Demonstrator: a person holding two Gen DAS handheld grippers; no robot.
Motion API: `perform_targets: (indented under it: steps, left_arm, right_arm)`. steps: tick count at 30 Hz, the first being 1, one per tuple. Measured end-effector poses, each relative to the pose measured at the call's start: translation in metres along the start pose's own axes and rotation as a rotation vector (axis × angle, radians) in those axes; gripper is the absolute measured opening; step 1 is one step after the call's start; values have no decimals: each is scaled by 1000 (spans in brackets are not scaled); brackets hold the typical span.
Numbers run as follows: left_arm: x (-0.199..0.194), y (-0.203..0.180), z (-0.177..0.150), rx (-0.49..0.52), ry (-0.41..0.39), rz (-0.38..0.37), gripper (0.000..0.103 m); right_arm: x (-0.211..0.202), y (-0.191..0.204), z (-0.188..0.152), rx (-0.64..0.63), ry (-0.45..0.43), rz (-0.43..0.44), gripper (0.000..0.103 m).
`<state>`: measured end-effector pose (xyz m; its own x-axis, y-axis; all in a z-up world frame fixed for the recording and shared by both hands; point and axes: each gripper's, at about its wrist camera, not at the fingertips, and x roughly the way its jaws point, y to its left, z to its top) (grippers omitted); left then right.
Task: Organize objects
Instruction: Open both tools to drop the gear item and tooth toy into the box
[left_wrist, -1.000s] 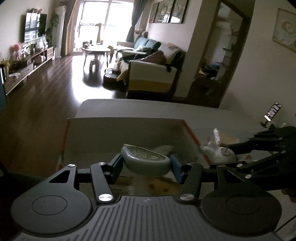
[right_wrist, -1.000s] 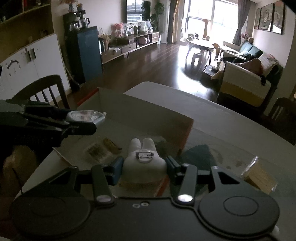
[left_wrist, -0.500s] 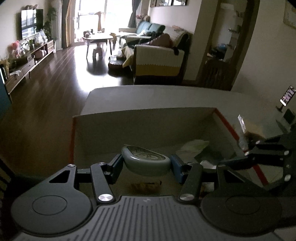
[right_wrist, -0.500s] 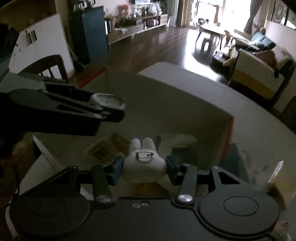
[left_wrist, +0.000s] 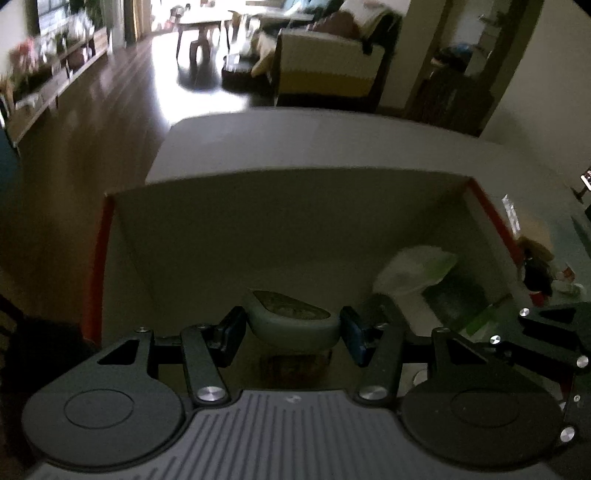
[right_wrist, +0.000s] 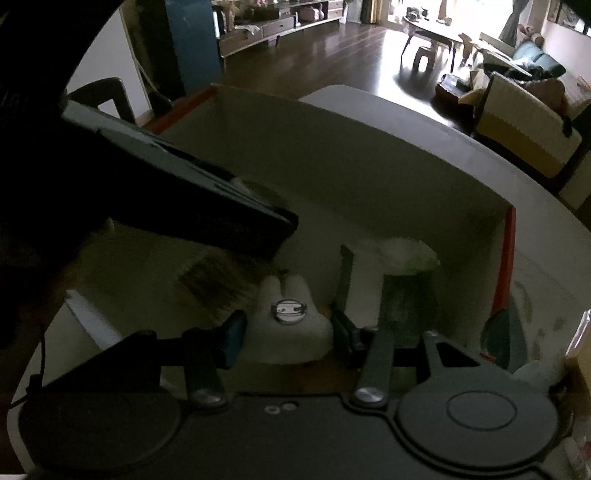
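Observation:
An open cardboard box (left_wrist: 280, 221) with red edges stands on the table. My left gripper (left_wrist: 291, 330) is shut on a pale grey-green oval object (left_wrist: 291, 325) and hangs low inside the box. My right gripper (right_wrist: 288, 330) is shut on a white rabbit-shaped badge (right_wrist: 291, 325) with a metal pin on its back, also inside the box (right_wrist: 332, 162). The left gripper crosses the right wrist view as a dark bar (right_wrist: 207, 210) at upper left. The right gripper's linkage (left_wrist: 550, 332) shows at the lower right of the left wrist view.
A white and green packet (left_wrist: 417, 273) lies at the box's right side, seen too as a packet (right_wrist: 402, 254) ahead of the badge. A brownish flat packet (right_wrist: 214, 280) lies on the box floor. Small items (left_wrist: 535, 273) sit on the table right of the box. A chair back (right_wrist: 107, 96) stands at left.
Both grippers have tilted down and sunk deeper into the box, each still holding its object. The left gripper now looms closer across the right wrist view.

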<state>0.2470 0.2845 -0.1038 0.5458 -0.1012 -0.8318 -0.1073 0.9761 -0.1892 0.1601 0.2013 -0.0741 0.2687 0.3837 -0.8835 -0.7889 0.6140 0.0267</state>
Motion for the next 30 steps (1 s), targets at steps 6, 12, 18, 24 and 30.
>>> perform_targets:
  steps: [6,12,18,24,30]
  left_arm:
    - [6,8,0,-35,62,-10,55]
    - [14,11,-2,-48,130,-32,54]
    - [7,12,-8,-52,134,-24,66]
    - [-11,8,-12,-44,83,-35,67]
    - [-35,7,-21,-26,23,-16,67]
  right_arm:
    - [4,2,2,5,12,-12,51]
    - [3,1,2,7,17,-16,52]
    - [0,2,6,-13,5,-18,58]
    - [-18,7,-1,-41,-42,-13,64]
    - [-38,8,-5,-47,-76,-9,66]
